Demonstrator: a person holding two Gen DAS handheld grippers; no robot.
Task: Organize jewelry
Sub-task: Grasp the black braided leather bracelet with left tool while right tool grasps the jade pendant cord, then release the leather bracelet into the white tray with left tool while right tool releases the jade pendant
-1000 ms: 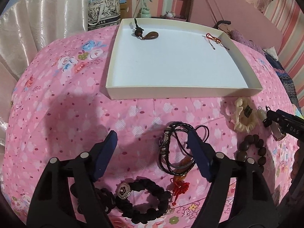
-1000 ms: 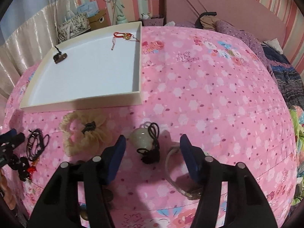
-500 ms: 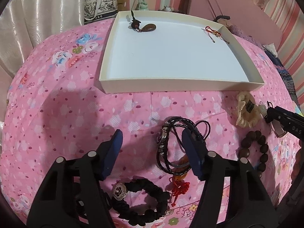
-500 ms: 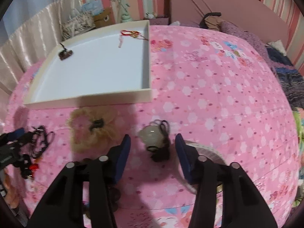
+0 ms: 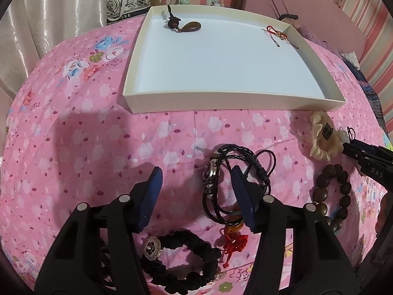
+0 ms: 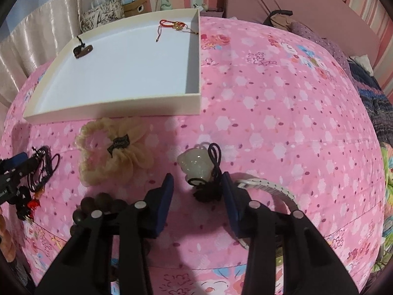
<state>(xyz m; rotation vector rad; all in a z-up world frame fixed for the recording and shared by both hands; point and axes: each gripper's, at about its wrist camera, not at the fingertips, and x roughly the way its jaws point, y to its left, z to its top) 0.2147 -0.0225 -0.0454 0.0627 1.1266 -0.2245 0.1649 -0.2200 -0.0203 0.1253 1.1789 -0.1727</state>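
Both my grippers have just been closing, left gripper (image 5: 196,186) around black braided leather bracelets (image 5: 221,184), right gripper (image 6: 197,189) around a pale jade pendant on black cord (image 6: 196,169), neither yet pinched.

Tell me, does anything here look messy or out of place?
Yes. Most jewelry lies loose on the pink bedspread instead of in the white tray, which holds only a brown pendant and a red cord charm. The black leather bracelets lie in a tangle, overlapping an orange-and-red tassel charm.
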